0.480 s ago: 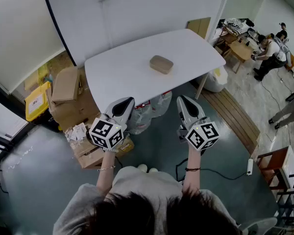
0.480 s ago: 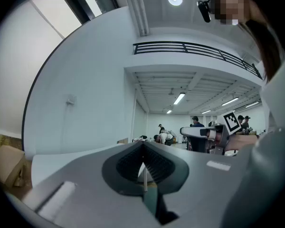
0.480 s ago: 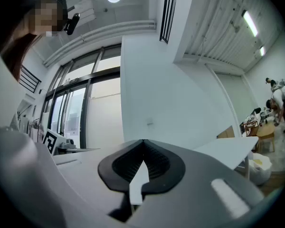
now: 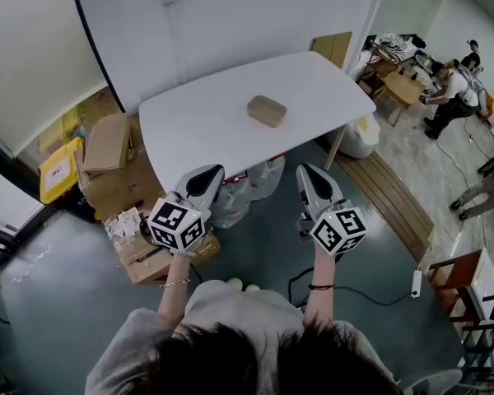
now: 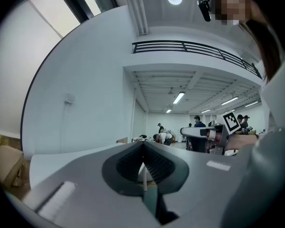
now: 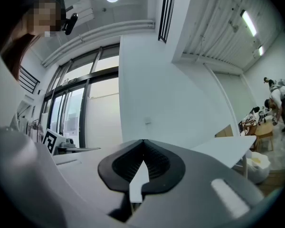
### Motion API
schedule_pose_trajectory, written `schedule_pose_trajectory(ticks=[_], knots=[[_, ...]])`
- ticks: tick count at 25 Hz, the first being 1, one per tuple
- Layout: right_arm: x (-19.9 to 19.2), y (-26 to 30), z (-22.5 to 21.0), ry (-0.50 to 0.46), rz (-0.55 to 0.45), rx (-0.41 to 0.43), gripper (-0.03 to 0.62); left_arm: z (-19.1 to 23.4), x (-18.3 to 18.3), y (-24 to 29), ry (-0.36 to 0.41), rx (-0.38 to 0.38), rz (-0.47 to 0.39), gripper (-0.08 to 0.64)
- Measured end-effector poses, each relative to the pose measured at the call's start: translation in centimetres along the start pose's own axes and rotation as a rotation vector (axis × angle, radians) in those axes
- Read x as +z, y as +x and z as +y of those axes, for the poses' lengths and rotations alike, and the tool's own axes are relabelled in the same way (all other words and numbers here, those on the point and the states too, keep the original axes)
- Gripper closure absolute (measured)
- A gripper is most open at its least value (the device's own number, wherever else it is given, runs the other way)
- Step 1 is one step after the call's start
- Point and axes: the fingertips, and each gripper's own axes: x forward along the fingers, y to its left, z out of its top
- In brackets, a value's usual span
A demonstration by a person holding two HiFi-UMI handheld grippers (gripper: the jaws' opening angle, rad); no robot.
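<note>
In the head view both grippers are held up in front of the person, short of a white table [image 4: 198,130]. A tan, rounded, flat block [image 4: 267,110] lies alone on the tabletop. My left gripper [image 4: 207,174] points toward the table's near edge, its jaws shut with nothing between them. My right gripper [image 4: 307,171] is level with it to the right, also shut and empty. In the left gripper view the left gripper [image 5: 143,146] has its tips meeting, and the right gripper [image 6: 143,144] shows the same in the right gripper view. Both gripper cameras look upward at walls and ceiling.
Cardboard boxes [image 4: 109,142] and a yellow bin [image 4: 59,169] stand left of the table. Clear plastic bags [image 4: 249,183] sit under its near edge. A power strip [image 4: 416,282] and cable lie on the floor at right. People [image 4: 453,85] work at a wooden table far right.
Only the head camera has drifted slightly; both grippers stay shut in the same place.
</note>
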Motion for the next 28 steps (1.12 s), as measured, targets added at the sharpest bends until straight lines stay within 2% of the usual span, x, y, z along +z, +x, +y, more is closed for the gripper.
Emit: schedule_pose_trajectory(ticks=[17,28], knots=[[-0.6,-0.1,-3.8,0.053,0.026,0.049,0.580,-1.8,-0.8,3.7,-0.005,0.026,-0.005,0.569],[-1.0,1.4,-8.6,0.089,0.034,0.026,0.580,-1.6,-2.0,8.9,-0.021,0.005,0.022,0.569]])
